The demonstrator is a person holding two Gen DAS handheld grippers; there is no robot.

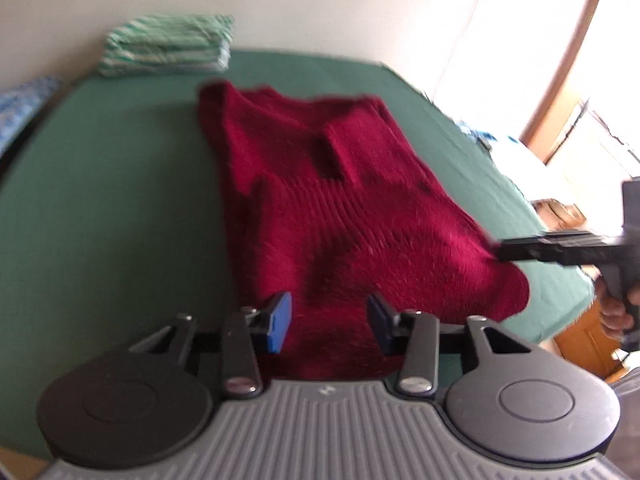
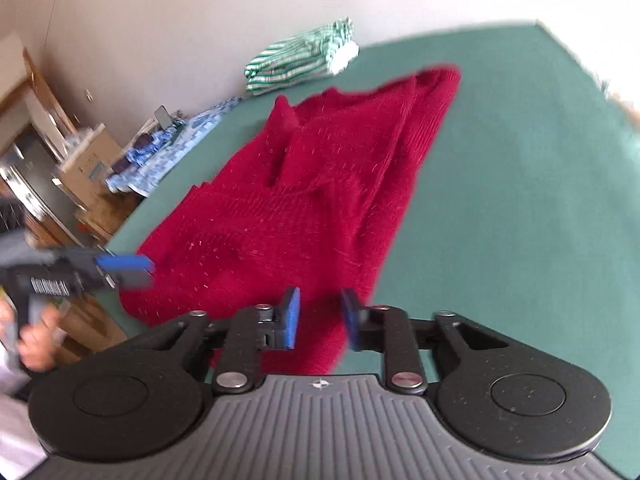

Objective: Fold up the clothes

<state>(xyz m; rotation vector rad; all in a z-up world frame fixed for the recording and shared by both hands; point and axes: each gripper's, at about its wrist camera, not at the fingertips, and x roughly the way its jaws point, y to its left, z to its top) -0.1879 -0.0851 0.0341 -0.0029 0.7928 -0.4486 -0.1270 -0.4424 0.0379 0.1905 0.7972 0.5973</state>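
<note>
Red sweater (image 1: 344, 216) lies flat on the green tabletop (image 1: 100, 208), partly folded, near edge at 12 o'clock just ahead of both tools. Your left tool (image 1: 328, 322): jaws wide apart, blue pads (image 1: 279, 322) either side of the near hem, gripping nothing. Your right tool (image 2: 320, 322): jaws also apart, narrower gap, nothing held, sweater corner right under it. Left view shows right tool at 3 o'clock, tip at the sweater's right edge, hand (image 1: 618, 312) on the grip; contact can't tell, blurred. Right view shows left tool at 9 o'clock by the sweater's left edge. Striped folded stack (image 2: 304, 56) at far end, 11 o'clock in both. Only right view: boxes (image 2: 86, 168), blue-patterned cloth (image 2: 168, 148) off the tabletop.
</note>
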